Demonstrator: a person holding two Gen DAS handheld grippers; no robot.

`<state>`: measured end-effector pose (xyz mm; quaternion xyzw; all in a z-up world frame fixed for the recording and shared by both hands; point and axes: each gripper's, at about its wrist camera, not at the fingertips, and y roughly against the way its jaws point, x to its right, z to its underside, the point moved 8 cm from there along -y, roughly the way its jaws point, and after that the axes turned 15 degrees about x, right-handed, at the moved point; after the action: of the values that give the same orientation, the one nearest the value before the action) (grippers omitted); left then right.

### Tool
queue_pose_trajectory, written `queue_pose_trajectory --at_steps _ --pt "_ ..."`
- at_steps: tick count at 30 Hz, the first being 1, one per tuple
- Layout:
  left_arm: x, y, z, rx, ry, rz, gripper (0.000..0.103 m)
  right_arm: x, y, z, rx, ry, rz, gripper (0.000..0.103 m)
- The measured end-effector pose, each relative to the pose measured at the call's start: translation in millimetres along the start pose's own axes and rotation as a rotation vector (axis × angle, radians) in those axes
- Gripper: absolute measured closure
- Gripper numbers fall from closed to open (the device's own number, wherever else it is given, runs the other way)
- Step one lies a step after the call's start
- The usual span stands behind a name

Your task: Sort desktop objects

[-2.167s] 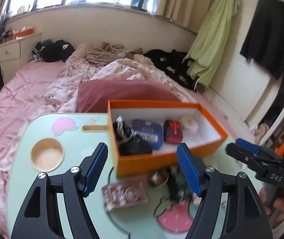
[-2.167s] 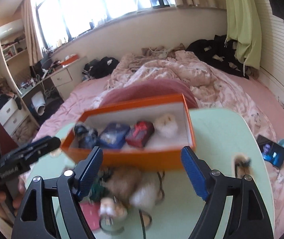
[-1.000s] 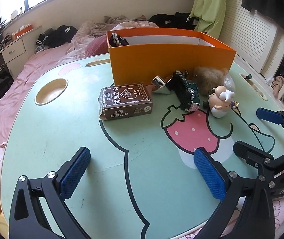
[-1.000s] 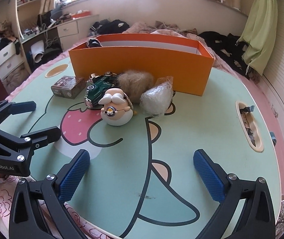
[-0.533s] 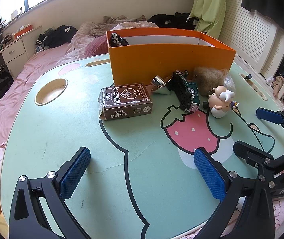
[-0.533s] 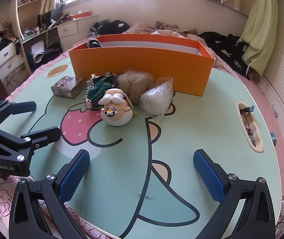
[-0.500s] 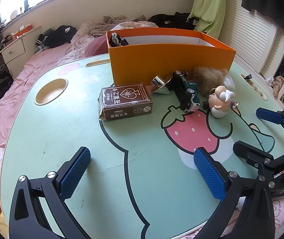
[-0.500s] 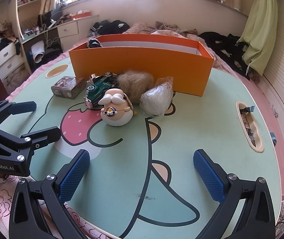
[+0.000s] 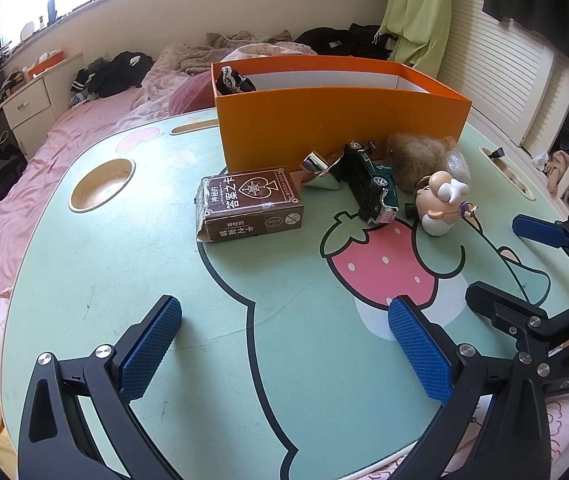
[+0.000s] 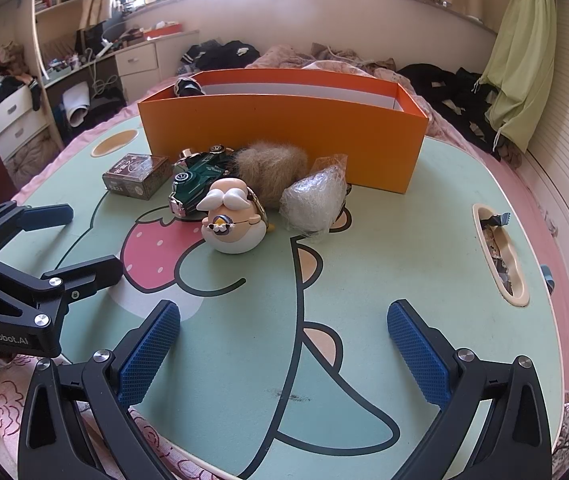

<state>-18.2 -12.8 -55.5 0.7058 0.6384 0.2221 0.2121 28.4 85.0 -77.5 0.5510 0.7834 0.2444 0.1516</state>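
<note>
Blue-padded left gripper (image 9: pixel 284 344) & right gripper (image 10: pixel 284 344) agape, low.

card box (image 9: pixel 249 208) "答案之卡", left gripper (image 10: pixel 40 254) "GenRobot.AI", right gripper (image 9: pixel 524 268) "DAS"

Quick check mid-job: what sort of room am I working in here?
Most likely a bedroom: an unmade bed with pink bedding lies behind the green cartoon table, clothes hang on the wall, and a cluttered desk with drawers stands under the window.

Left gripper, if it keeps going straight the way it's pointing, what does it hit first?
Probably the card box. The left gripper is open over bare table, and the box lies nearest ahead, slightly left of centre, before the orange box. Depth is uncertain.
</note>
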Motion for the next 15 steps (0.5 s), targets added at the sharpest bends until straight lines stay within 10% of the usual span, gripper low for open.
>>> queue_pose_trajectory --at_steps 8,15 --pt "9.9 3.7 -1.7 0.004 -0.053 0.022 0.000 0.1 0.0 0.5 0.000 -0.001 0.000 0.000" --pt "19.7 36.6 -25.1 0.196 -0.202 -0.047 0.000 1.7 0.1 -0.6 0.003 -0.005 0.006 0.000"
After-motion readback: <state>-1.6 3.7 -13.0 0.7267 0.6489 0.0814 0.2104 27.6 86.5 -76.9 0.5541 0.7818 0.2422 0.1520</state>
